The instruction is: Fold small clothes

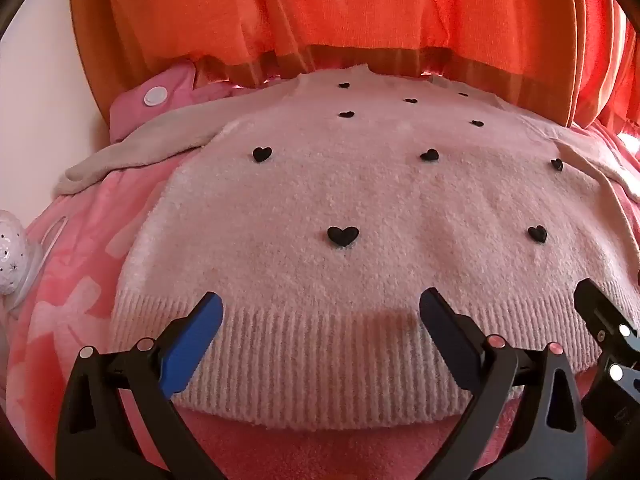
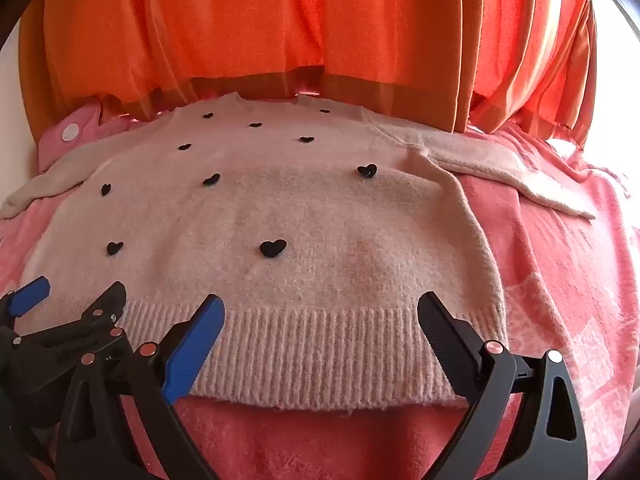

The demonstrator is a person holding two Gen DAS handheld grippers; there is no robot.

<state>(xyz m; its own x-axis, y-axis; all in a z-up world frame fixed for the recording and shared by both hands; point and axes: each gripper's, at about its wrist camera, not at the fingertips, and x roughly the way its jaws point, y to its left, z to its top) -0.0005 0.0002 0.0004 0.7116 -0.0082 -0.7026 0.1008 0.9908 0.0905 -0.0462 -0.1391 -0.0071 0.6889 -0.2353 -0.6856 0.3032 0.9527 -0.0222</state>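
A small pale pink knit sweater (image 1: 340,200) with black hearts lies flat on a pink blanket, sleeves spread to both sides, ribbed hem (image 1: 320,364) nearest me. It also shows in the right wrist view (image 2: 280,208). My left gripper (image 1: 322,312) is open, its fingers straddling the left part of the hem just above it. My right gripper (image 2: 322,316) is open over the right part of the hem (image 2: 320,352). Each gripper holds nothing. The right gripper's edge shows in the left wrist view (image 1: 604,332), and the left gripper's in the right wrist view (image 2: 60,320).
A pink patterned blanket (image 2: 560,280) covers the surface. Orange curtains (image 1: 320,20) hang close behind the sweater's collar. A pink item with a white snap (image 1: 156,96) lies at the back left. A white perforated object (image 1: 12,256) sits at the far left.
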